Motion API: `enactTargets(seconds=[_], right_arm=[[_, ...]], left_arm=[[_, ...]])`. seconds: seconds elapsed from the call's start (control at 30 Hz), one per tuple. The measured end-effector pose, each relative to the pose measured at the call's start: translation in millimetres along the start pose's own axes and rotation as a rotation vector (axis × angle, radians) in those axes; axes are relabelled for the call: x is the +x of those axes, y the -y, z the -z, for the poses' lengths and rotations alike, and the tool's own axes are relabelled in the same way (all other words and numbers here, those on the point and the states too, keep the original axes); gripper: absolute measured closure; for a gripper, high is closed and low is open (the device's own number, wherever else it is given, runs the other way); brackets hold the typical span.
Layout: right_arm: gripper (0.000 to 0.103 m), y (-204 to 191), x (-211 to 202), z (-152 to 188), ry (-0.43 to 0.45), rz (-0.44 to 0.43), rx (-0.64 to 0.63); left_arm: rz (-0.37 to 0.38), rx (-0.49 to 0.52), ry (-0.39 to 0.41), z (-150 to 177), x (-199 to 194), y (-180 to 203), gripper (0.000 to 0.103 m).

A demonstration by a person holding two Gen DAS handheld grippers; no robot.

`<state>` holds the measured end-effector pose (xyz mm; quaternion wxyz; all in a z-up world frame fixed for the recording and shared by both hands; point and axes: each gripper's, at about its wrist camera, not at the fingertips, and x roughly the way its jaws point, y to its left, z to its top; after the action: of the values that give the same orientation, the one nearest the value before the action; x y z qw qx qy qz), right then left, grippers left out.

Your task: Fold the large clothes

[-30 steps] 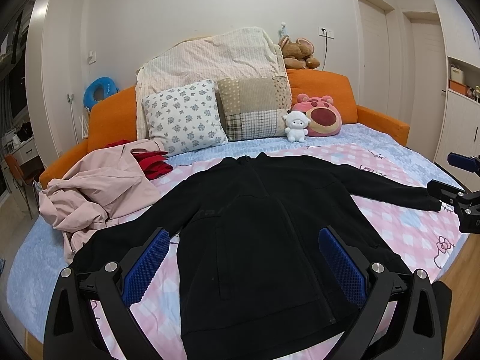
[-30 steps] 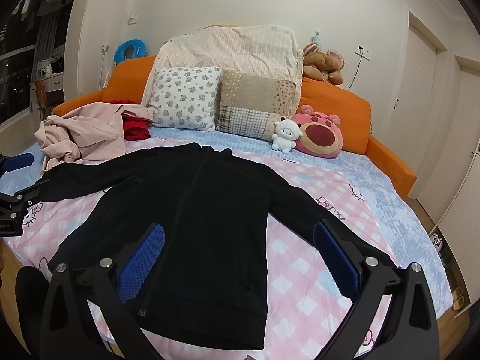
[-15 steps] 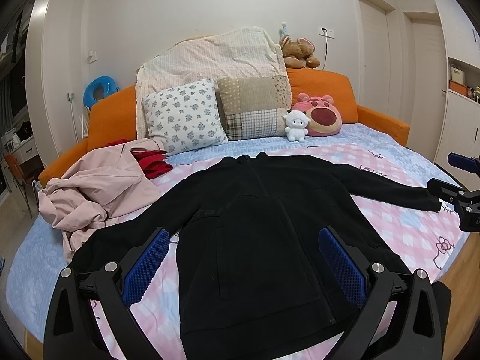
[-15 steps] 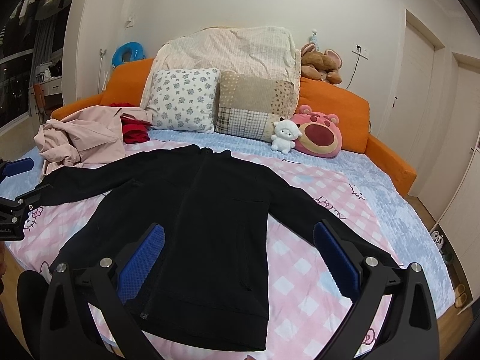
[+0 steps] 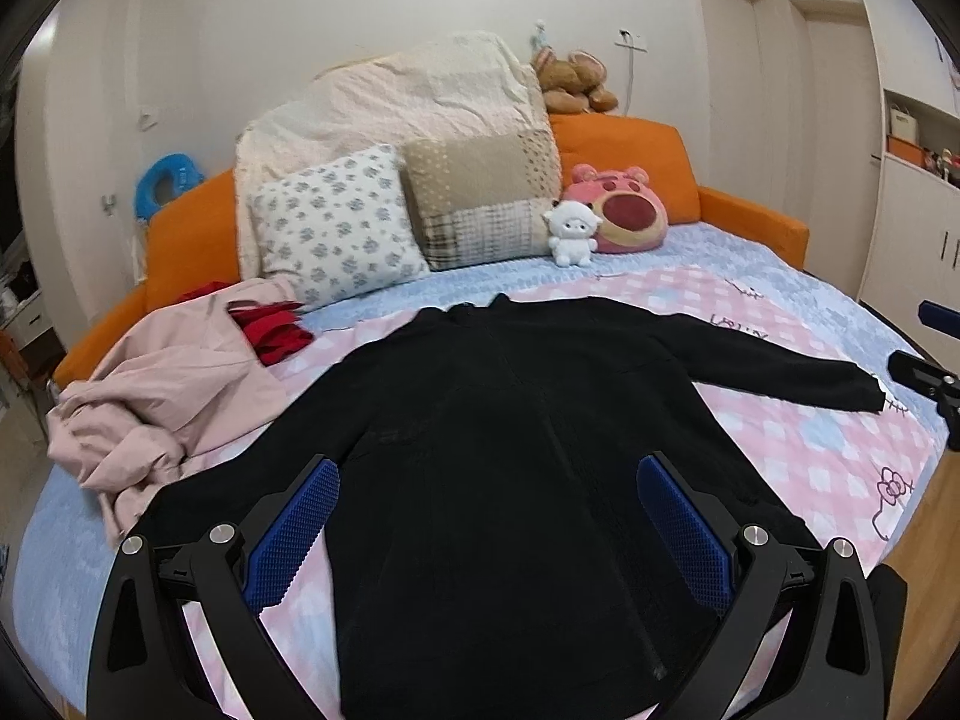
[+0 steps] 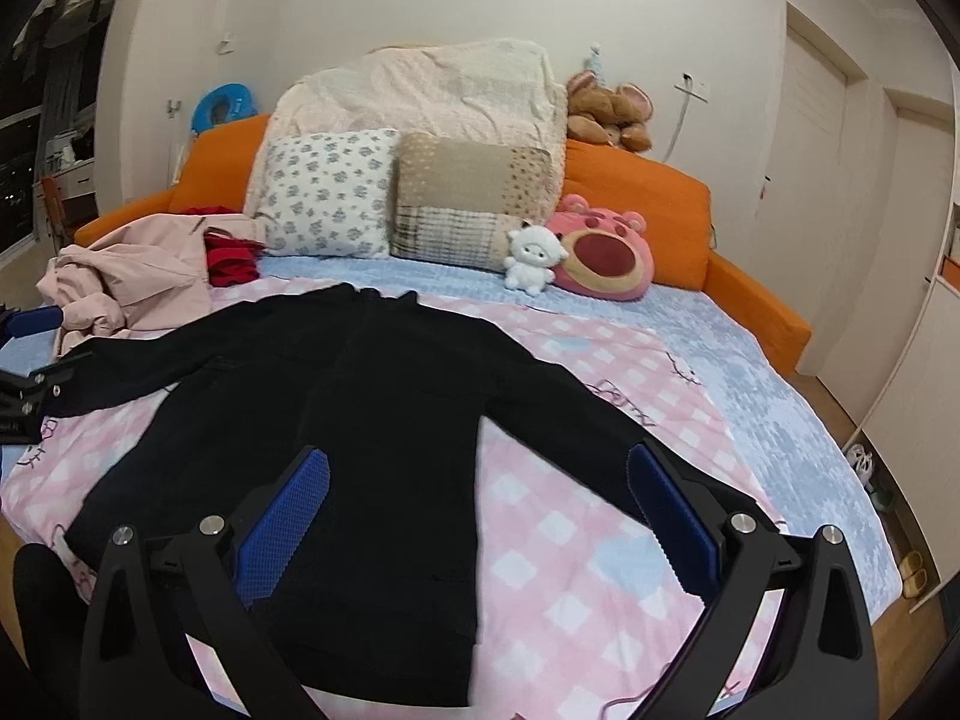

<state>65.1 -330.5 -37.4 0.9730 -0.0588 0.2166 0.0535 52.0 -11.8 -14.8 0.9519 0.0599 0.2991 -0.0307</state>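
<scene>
A large black jacket (image 5: 510,450) lies flat on the pink checked bedspread (image 5: 798,438), sleeves spread out to both sides, hem toward me. In the right wrist view the same black jacket (image 6: 360,408) fills the left half of the bed. My left gripper (image 5: 486,474) hovers open above the jacket's lower body, blue pads wide apart and nothing between them. My right gripper (image 6: 477,468) is open too, above the jacket's right sleeve and side. Each gripper shows at the edge of the other's view: the right gripper (image 5: 927,360) by the right cuff, the left gripper (image 6: 24,384) by the left cuff.
A crumpled pink garment (image 5: 162,384) and a red cloth (image 5: 273,330) lie at the bed's left. Pillows (image 5: 336,228), a folded quilt (image 5: 408,90) and plush toys (image 5: 618,216) line the orange headboard (image 5: 624,144). Doors and a cabinet (image 5: 912,210) stand on the right.
Both grippers have risen and tilted slightly, so the jacket sits a little lower in both views. The jacket has not moved and both grippers stay open.
</scene>
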Motion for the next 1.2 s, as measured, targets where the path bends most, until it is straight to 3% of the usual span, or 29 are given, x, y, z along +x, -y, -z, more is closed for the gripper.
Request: enactTargets(seconds=[0.3,0.5,0.63,0.8,0.83,0.93,1.1,1.13,1.2], right_arm=[[0.005,130,42,27,-0.078,0.112,0.21],[0.006,227,76,55,-0.149,0.058,0.395],[0.024,294,103,84,-0.224,0.045,0.561],[0.029,355,133,130,-0.292,0.022,0.768],[0.036,364,141,138,-0.307,-0.002,0.801],[0.046,377,161,156,-0.357,-0.054,0.862],[0.046,388,185,171,-0.419,-0.012,0.898],[0.05,389,189,172,-0.426,-0.017,0.9],[0.07,390,196,171,-0.412,-0.062,0.895]], left_arm=[[0.057,-0.009,-0.112,-40,98,44,0.002],[0.071,-0.013,-0.159,-56,168,80,0.002],[0.08,-0.013,-0.224,-68,222,106,0.002],[0.164,0.009,-0.305,-85,284,136,0.002],[0.176,-0.001,-0.324,-87,294,139,0.002],[0.221,-0.044,-0.368,-93,322,144,0.002],[0.231,-0.083,-0.358,-99,338,140,0.002],[0.229,-0.08,-0.362,-100,340,139,0.002],[0.226,-0.074,-0.366,-104,344,137,0.002]])
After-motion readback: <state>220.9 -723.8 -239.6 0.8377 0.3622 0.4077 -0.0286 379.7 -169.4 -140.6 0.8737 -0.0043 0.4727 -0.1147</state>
